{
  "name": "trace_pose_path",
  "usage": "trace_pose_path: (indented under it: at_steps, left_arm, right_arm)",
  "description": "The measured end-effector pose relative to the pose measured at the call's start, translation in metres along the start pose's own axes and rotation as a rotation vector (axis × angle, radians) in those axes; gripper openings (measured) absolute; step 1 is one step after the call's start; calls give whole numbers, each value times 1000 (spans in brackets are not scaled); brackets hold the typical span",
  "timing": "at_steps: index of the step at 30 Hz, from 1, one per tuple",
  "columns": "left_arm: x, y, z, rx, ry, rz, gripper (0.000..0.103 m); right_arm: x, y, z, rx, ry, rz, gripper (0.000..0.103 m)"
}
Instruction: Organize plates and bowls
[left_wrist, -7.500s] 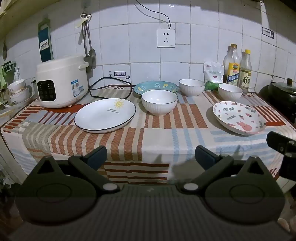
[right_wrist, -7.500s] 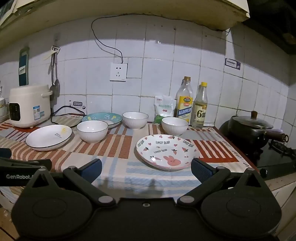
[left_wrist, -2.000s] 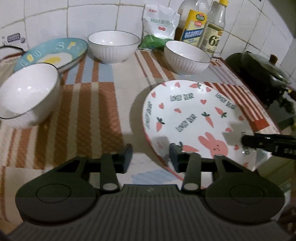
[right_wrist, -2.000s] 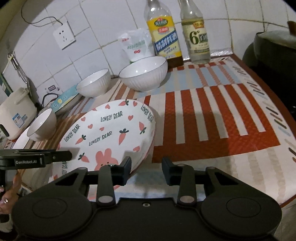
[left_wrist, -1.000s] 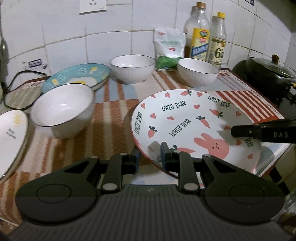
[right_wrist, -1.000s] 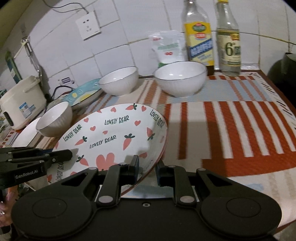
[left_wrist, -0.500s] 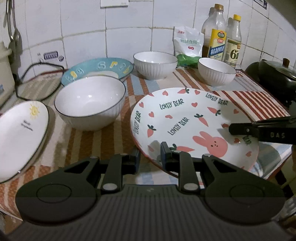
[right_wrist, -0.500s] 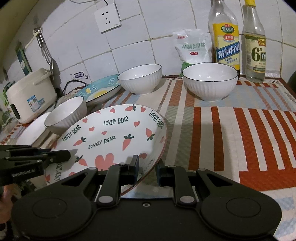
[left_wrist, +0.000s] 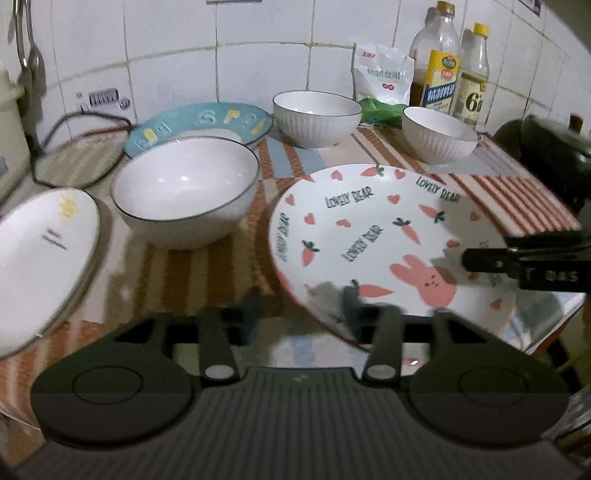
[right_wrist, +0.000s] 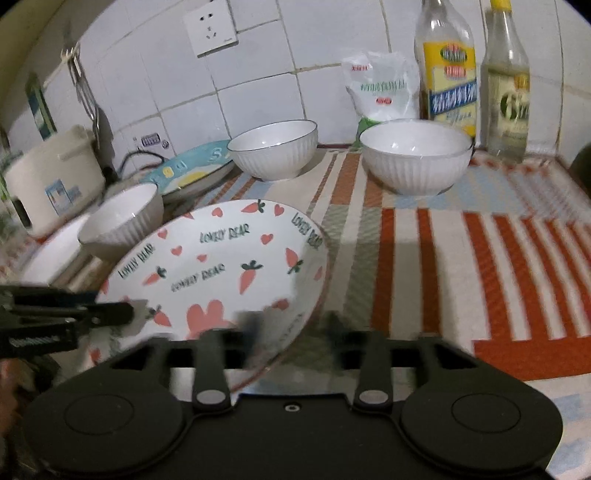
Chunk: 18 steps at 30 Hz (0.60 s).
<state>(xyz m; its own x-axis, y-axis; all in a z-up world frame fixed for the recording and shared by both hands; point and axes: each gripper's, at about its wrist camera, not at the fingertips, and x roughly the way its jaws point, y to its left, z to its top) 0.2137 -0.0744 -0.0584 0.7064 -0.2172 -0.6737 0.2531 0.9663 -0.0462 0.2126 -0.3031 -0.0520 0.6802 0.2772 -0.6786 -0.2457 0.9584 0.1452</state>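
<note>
The carrot-and-rabbit plate (left_wrist: 369, 229) lies on the striped cloth, also in the right wrist view (right_wrist: 221, 266). My left gripper (left_wrist: 301, 299) has its fingers blurred and spread, straddling the plate's left rim. My right gripper (right_wrist: 291, 325) is likewise blurred and spread at the plate's right rim. Left of the plate stand a white bowl (left_wrist: 184, 188), a white sun plate (left_wrist: 40, 258) and a blue plate (left_wrist: 199, 125). Two more white bowls (left_wrist: 317, 116) (left_wrist: 439, 133) stand at the back.
Two bottles (left_wrist: 436, 74) (left_wrist: 472, 81) and a white bag (left_wrist: 382, 77) stand against the tiled wall. A black pot (left_wrist: 554, 147) sits at the right. A rice cooker (right_wrist: 55, 177) stands at the far left with its black cord (left_wrist: 74, 147).
Both grippers were shut on the carrot plate's rims and carried it leftward; now the fingers of both have sprung apart, letting go of the plate.
</note>
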Motion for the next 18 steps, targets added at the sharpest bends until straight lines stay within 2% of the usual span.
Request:
trace_pose_path:
  at_steps: [2,7,12,18]
  left_arm:
    - [-8,1,-2,24,-8,1,64]
    - [-35,3,-9,63,-26,-20,72]
    - [-68,5,-16,104,-51,-20,75]
    - [-107,15,-25,106,-64,-30,80]
  right_arm:
    - [-9,6,-3,-42,-13,-26,65]
    - [-36,19,-8,-90,-39,-32,66]
    - [-66,43,-8,-130,-57,-43,68]
    - [-95,71,-6,-121,-18,-21,68]
